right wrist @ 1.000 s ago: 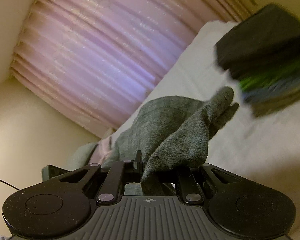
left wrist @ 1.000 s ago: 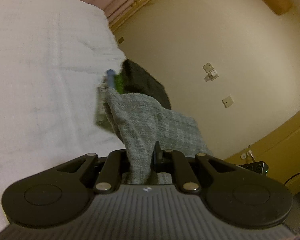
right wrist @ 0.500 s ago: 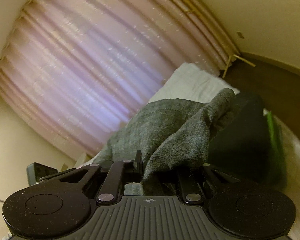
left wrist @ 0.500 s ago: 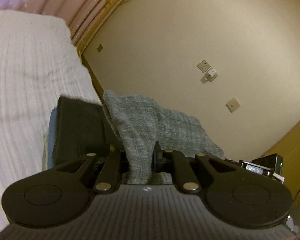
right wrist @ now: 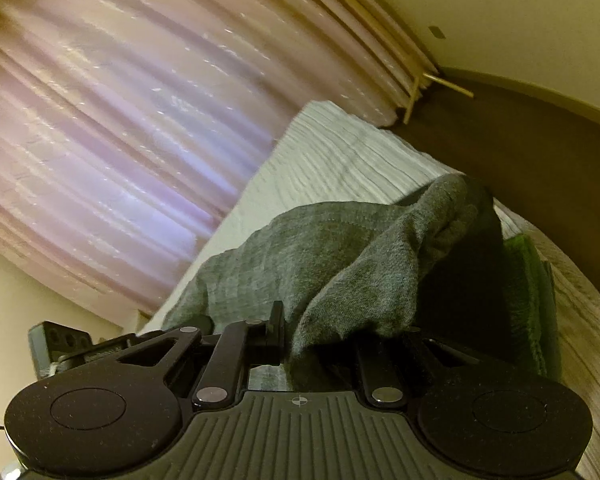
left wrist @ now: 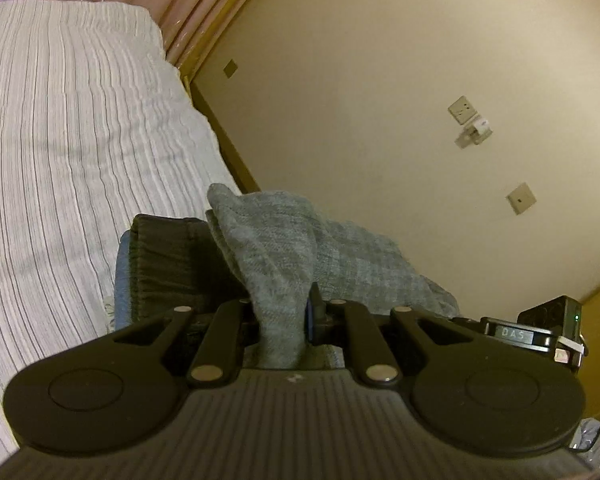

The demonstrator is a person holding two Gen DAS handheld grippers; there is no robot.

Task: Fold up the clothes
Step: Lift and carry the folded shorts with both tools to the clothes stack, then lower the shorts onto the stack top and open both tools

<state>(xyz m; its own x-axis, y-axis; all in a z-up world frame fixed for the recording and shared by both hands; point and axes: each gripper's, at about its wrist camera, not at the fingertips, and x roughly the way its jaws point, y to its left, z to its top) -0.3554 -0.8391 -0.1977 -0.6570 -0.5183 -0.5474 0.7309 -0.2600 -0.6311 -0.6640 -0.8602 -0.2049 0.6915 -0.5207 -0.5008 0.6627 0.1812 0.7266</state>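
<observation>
The grey knit garment [left wrist: 284,256] is pinched in the closed left tool [left wrist: 286,320] and the closed right tool [right wrist: 296,340], and is stretched between them. It is held above a stack of folded clothes [left wrist: 168,264], dark on top, at the edge of the striped bed [left wrist: 68,152].
</observation>
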